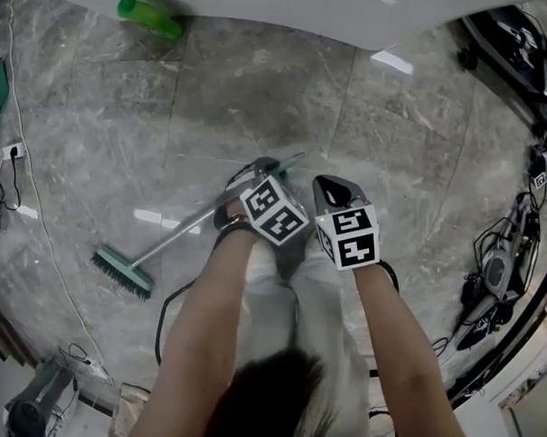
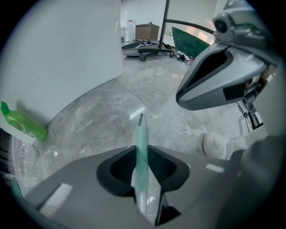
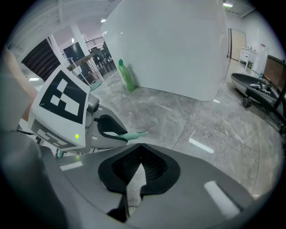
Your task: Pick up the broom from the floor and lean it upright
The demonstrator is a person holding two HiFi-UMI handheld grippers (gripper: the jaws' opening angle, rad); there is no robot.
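The broom lies slanted across the grey floor, its green brush head [image 1: 122, 270] down at the left and its metal handle [image 1: 179, 231] rising to the right. My left gripper [image 1: 264, 168] is shut on the handle near its green tip [image 1: 294, 160]. In the left gripper view the green handle end [image 2: 141, 143] runs straight through the closed jaws of my left gripper [image 2: 142, 150]. Just to the right, my right gripper [image 1: 329, 185] hangs shut and holds nothing. In its own view the right gripper [image 3: 139, 146] has its jaws together, beside the left gripper [image 3: 109, 129] and the handle tip [image 3: 132, 134].
A green bottle [image 1: 149, 17] lies at the foot of a white wall [image 1: 337, 11]. A white cable [image 1: 38, 214] and a plug run down the left side. Wheeled stands and dark equipment [image 1: 502, 266] crowd the right edge. The person's shoe [image 2: 216, 144] is close below the grippers.
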